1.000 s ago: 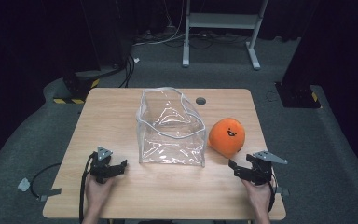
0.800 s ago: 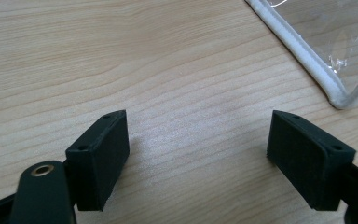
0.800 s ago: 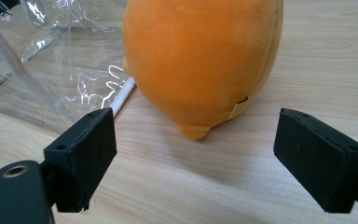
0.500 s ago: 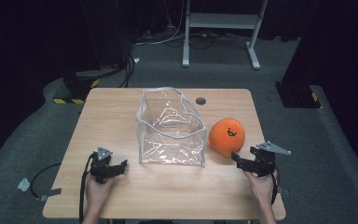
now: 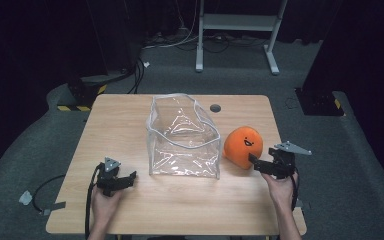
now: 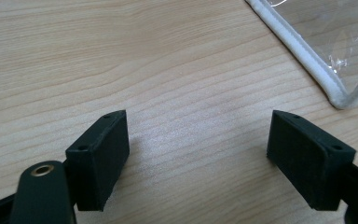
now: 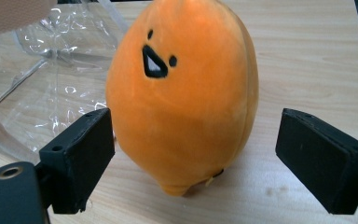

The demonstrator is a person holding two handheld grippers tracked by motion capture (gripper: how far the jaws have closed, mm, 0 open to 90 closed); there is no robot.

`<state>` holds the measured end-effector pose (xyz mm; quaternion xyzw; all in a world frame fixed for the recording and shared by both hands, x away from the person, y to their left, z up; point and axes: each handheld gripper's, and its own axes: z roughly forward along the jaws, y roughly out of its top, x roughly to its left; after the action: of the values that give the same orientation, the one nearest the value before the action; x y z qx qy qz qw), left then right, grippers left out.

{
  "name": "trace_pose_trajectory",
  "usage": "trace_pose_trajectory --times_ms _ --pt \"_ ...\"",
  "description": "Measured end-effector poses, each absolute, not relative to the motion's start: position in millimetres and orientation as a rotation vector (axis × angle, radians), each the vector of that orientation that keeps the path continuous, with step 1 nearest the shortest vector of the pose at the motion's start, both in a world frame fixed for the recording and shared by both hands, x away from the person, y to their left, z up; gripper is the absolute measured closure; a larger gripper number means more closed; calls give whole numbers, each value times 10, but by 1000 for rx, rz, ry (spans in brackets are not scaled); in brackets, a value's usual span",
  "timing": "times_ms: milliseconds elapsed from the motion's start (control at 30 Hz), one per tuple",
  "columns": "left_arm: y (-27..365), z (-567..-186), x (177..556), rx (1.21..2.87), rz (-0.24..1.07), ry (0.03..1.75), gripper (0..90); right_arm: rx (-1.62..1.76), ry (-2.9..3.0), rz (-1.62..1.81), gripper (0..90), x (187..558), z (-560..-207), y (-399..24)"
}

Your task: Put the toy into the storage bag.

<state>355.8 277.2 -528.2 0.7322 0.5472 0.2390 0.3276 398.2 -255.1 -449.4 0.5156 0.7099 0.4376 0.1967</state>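
Straight ahead of the right gripper (image 7: 191, 158), the orange plush toy (image 7: 182, 93) stands upright on the worktop (image 5: 130, 125), just beside the clear plastic bag (image 5: 182, 137). Its long axis runs vertical, framed by wide-open, empty jaws not yet touching it. Well apart, the left gripper (image 6: 198, 154) rests open and empty.

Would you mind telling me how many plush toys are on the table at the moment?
1. The orange plush toy stands right of the clear plastic bag, just ahead of the right gripper. Nothing shows inside the bag.
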Motion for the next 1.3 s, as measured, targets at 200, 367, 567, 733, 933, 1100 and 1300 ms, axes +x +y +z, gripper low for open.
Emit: trace_pose_trajectory --times_ms 200,367,567,733,933,1100,1300 --pt "2772 -5281 3558 1918 626 1433 208 1434 1986 1259 105 4069 -4469 -2546" --pt "2772 -5281 3558 1917 626 1433 208 1451 1992 1260 103 4145 -4456 -2544" --pt "2772 -5281 3558 1918 626 1433 208 1453 1985 1269 100 4211 -4424 -2539" --pt "2772 -5281 3558 1918 626 1433 208 1452 2001 1277 99 4270 -4430 -2529" --pt "2772 -5281 3558 1917 626 1433 208 1444 2007 1269 99 4346 -4411 -2504" --pt "2772 -5281 3558 1917 625 1433 208 1459 2006 1266 99 4403 -4439 -2507" --pt "2772 -5281 3558 1917 626 1433 208 1470 2007 1270 97 4447 -4455 -2512"
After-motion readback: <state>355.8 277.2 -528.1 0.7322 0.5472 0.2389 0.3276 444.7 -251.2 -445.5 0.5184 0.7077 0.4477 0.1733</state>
